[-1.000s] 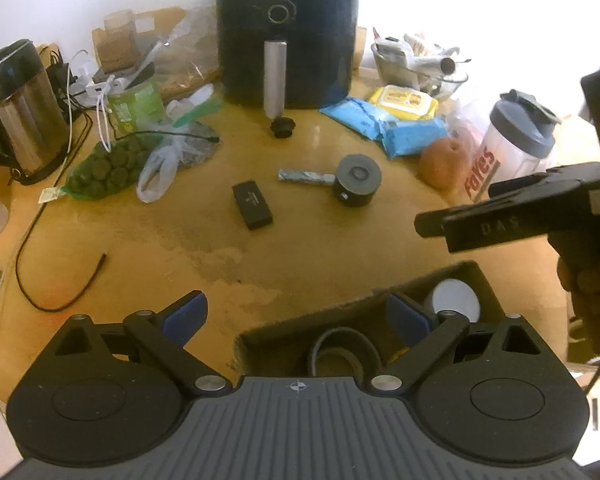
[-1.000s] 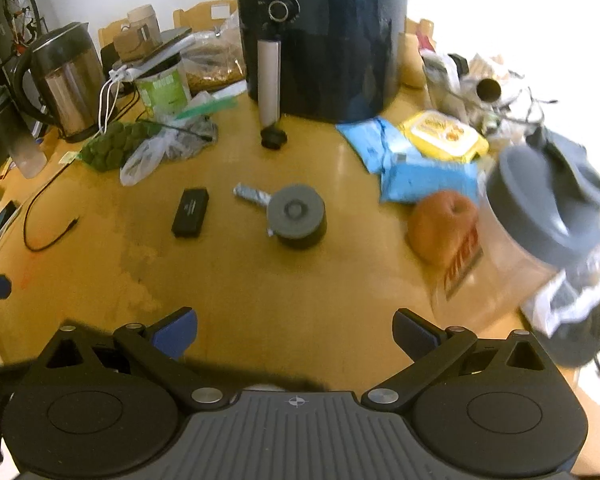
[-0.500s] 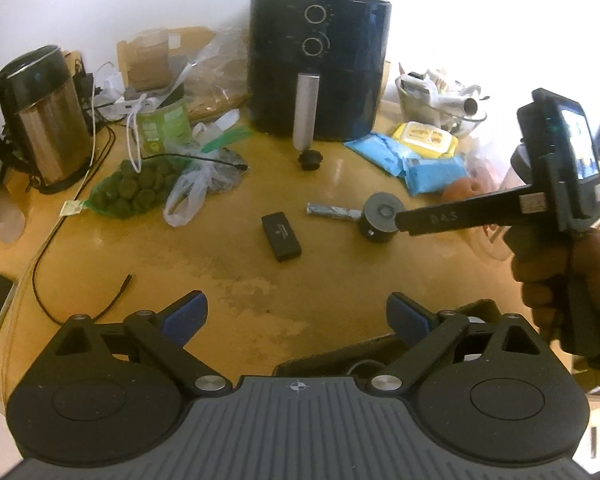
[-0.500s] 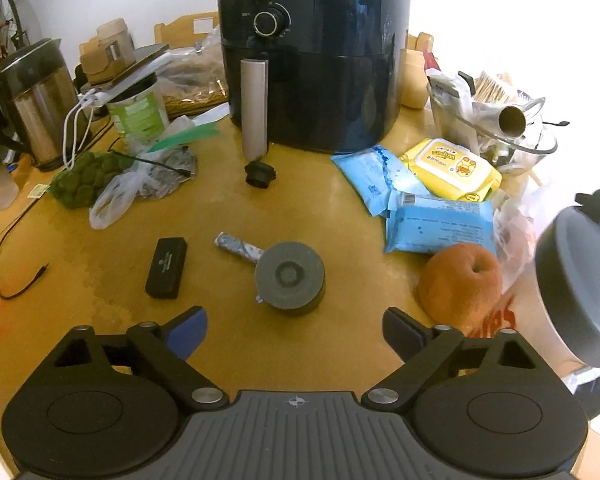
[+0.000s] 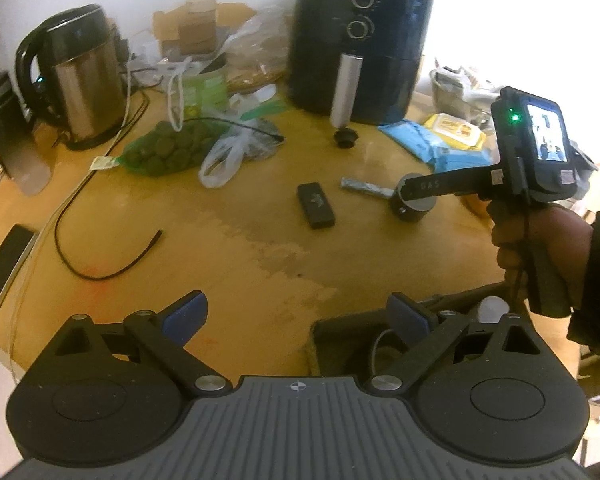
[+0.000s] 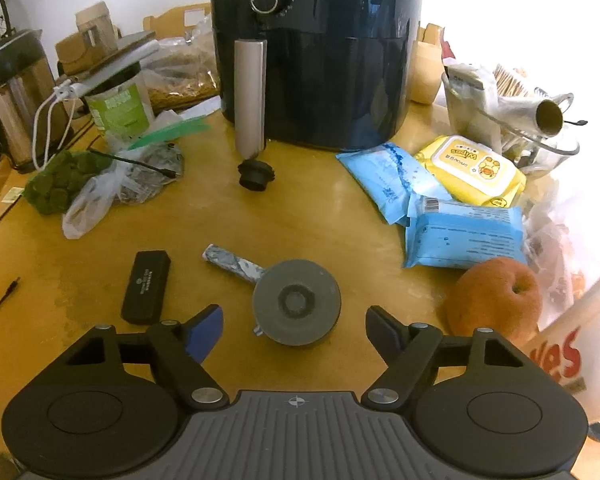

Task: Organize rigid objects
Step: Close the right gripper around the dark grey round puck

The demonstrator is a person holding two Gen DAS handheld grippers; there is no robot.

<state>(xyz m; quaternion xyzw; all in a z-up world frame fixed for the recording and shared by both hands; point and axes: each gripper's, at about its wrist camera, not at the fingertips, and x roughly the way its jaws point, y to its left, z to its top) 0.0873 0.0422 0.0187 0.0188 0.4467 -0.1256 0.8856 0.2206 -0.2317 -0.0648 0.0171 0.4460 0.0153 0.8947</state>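
A: Grey round cap [image 6: 296, 301] sits on the wooden table [image 6: 320, 208], between the 2 blue pads of the right gripper [image 6: 295, 326]. The pads stand apart from its sides; the jaws have just been closing, with the cap between them but not pressed.

B: And close by?

A: A foil-wrapped stick [image 6: 233, 261] touches the cap's far left edge. A black flat case [image 6: 146, 287] lies to the left, an orange fruit [image 6: 494, 300] to the right.

B: The other tool?

A: The left gripper [image 5: 296, 316] is spread wide over bare table, nothing between its pads. A dark box [image 5: 340, 344] lies at the near edge under its right finger. The air fryer [image 6: 316, 52] stands far behind.
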